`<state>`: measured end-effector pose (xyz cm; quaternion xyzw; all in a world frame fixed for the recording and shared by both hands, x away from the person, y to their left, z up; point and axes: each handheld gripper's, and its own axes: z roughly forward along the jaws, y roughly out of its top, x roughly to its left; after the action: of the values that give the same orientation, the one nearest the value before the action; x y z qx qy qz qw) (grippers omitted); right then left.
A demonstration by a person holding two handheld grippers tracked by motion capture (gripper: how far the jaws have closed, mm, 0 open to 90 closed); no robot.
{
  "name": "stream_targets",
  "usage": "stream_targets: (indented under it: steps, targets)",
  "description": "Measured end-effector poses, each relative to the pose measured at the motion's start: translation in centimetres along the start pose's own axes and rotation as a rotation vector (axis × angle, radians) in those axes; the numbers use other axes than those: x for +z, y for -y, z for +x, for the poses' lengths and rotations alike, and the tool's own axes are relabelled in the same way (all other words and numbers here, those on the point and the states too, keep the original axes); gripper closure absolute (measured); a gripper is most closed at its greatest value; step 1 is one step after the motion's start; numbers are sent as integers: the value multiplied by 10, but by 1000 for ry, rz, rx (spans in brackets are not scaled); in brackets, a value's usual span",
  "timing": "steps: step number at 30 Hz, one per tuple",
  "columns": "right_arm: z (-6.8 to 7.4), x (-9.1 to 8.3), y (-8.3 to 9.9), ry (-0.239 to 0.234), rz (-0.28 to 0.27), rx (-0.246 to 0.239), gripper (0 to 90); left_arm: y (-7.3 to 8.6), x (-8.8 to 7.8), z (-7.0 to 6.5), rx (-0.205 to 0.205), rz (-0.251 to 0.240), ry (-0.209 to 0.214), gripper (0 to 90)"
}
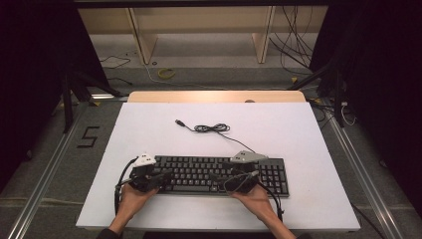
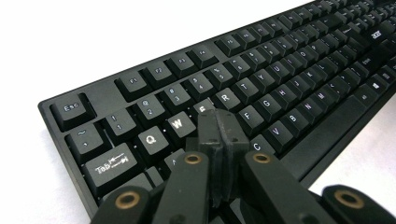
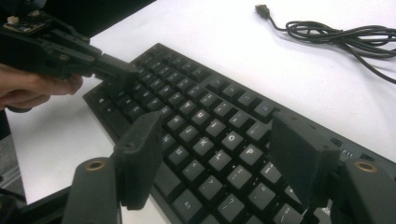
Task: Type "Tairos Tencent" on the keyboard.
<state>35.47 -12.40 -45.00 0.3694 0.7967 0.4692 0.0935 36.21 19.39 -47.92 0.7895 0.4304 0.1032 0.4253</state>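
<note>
A black keyboard (image 1: pixel 199 167) lies near the front of the white table top (image 1: pixel 298 129), and both hands hold grippers over it. My left gripper (image 1: pixel 161 178) is at the keyboard's left end, shut with nothing between its jaws. In the left gripper view its tip (image 2: pixel 219 122) sits over the keys (image 2: pixel 289 84) between W and R; whether it touches a key I cannot tell. My right gripper (image 1: pixel 219 180) hovers over the middle-right keys, open. In the right gripper view (image 3: pixel 217 128) its jaws stand wide apart above the letter keys (image 3: pixel 196 102), and the left gripper (image 3: pixel 116 70) shows farther off.
The keyboard's cable (image 1: pixel 211 128) lies coiled behind it, its USB plug (image 3: pixel 262 9) loose on the table. The table's front edge (image 1: pixel 219 226) runs just behind the hands. Metal rails and stands flank the table on the floor.
</note>
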Motion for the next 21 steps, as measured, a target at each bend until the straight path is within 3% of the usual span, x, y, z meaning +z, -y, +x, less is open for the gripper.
stream_targets:
  steps: [21]
  targets:
    - [4, -10, 7, -18, -7, -4, 314, 0, 5, 2, -4, 29, 7, 890]
